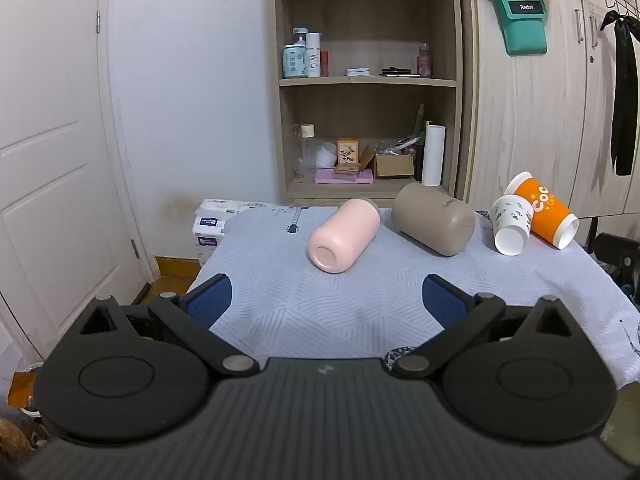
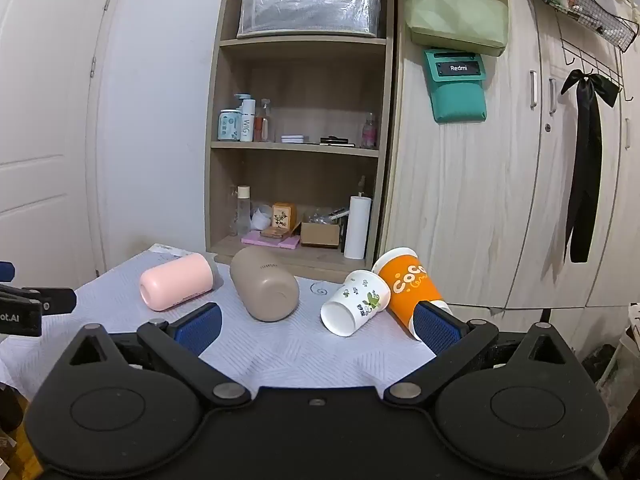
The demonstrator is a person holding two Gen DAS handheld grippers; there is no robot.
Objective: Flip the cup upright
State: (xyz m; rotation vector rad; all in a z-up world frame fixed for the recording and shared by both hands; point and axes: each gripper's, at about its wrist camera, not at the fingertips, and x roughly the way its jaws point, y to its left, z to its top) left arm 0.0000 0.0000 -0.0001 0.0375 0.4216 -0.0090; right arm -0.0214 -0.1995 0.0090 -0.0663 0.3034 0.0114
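Note:
Several cups lie on their sides on the cloth-covered table. A pink cup lies with its base toward me. A tan cup lies to its right. A white patterned paper cup and an orange paper cup lie at the right. My left gripper is open and empty, short of the pink cup. My right gripper is open and empty, in front of the tan and white cups; its right finger overlaps the orange cup's base.
A wooden shelf unit with bottles and boxes stands behind the table. Wardrobe doors are at the right, a white door at the left. Tissue packs sit off the table's left far corner. The left gripper's side shows at the far left of the right wrist view.

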